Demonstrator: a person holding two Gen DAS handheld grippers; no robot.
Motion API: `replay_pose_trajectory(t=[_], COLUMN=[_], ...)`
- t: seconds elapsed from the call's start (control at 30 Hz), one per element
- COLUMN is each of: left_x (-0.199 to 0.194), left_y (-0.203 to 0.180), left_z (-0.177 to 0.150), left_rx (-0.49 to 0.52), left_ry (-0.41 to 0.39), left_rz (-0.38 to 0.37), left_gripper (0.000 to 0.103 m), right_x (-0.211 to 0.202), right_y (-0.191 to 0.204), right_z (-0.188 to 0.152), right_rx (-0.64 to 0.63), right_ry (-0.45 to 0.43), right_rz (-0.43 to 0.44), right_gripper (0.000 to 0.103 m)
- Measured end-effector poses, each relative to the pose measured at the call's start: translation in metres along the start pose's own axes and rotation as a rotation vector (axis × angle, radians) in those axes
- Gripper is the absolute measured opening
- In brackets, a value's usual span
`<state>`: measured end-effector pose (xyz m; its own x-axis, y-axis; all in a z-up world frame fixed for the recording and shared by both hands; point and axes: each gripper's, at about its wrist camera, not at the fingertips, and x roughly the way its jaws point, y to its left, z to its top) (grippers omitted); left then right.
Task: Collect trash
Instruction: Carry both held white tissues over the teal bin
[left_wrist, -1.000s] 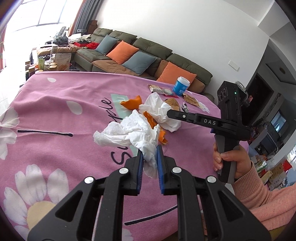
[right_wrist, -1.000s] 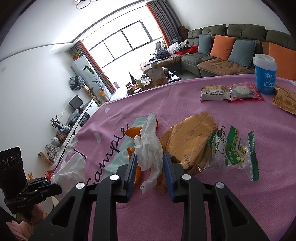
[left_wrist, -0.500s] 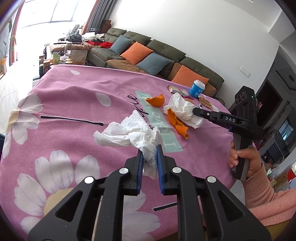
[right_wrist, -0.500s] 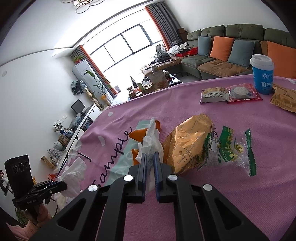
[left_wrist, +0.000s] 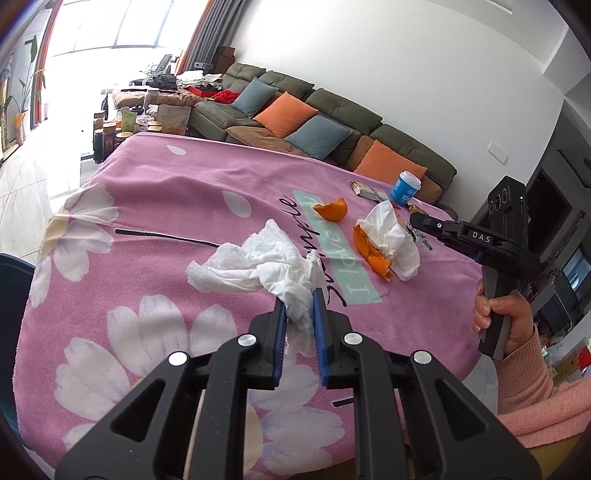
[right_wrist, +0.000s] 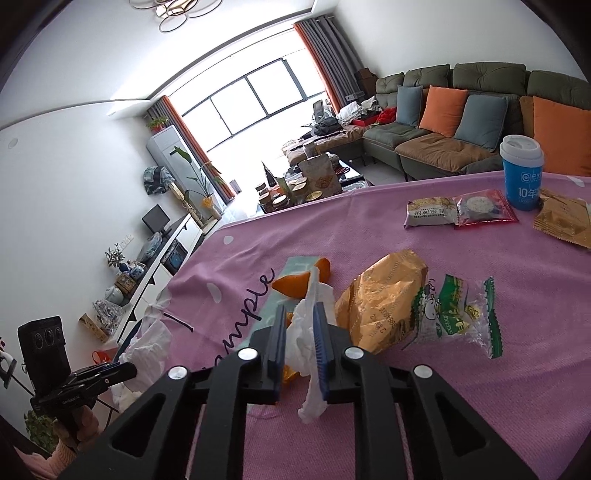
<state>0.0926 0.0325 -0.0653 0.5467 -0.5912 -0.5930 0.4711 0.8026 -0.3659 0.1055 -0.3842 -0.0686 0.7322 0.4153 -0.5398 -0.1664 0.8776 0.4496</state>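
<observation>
Crumpled white tissue (left_wrist: 258, 266) lies on pink flowered bench cloth (left_wrist: 147, 192), its tail pinched in my left hand-held gripper (left_wrist: 298, 317). My right hand-held gripper (right_wrist: 300, 332) is opening around a second white tissue (right_wrist: 301, 341).

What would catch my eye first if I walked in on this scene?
Probably the pink flowered tablecloth strewn with litter: orange peel, a gold snack wrapper, a blue cup at the far edge. Then the two black claws: the left claw pinches a crumpled white tissue, while the right claw, its jaws opening, has a second tissue between them.
</observation>
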Motion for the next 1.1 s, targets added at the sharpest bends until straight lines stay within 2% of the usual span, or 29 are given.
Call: replay_pose_trajectory(t=[0.03,0.27,0.3,0.33,0.37,0.5,0.8,1.1], left_x=[0.0,-0.002,-0.003,-0.004,-0.003,-0.009,-0.02,-0.039], left_y=[0.001,0.003,0.003,0.002,0.002,0.004,0.01,0.023], left_z=[-0.001,-0.003,-0.003,-0.003,-0.002,-0.003,-0.004,-0.007], left_rx=[-0.002,-0.011,-0.011,-0.009,-0.007,-0.007,-0.016,-0.033], left_ry=[0.001,0.002,0.001,0.0,-0.001,-0.011,-0.034,-0.06], left_rz=[0.001,0.004,0.006,0.008,0.012,0.016,0.029,0.067], left_gripper=[0.014,0.014,0.014,0.014,0.014,0.014,0.014,0.014], right_x=[0.002,0.021,0.022,0.021,0.021,0.013,-0.001,-0.005], right_y=[-0.001,0.001,0.001,0.002,0.002,0.004,0.009,0.035], right_z=[-0.001,-0.011,-0.011,-0.012,-0.012,-0.012,-0.007,0.0], right_rx=[0.001,-0.011,-0.01,-0.011,-0.014,-0.025,-0.02,-0.045], right_ry=[0.004,0.074,0.078,0.081,0.081,0.063,0.025,0.009], right_rz=[-0.016,-0.023,-0.02,-0.015,-0.014,-0.014,0.009,0.11], right_gripper=[0.029,0.03,0.027,0.019,0.015,0.01,0.009,0.009])
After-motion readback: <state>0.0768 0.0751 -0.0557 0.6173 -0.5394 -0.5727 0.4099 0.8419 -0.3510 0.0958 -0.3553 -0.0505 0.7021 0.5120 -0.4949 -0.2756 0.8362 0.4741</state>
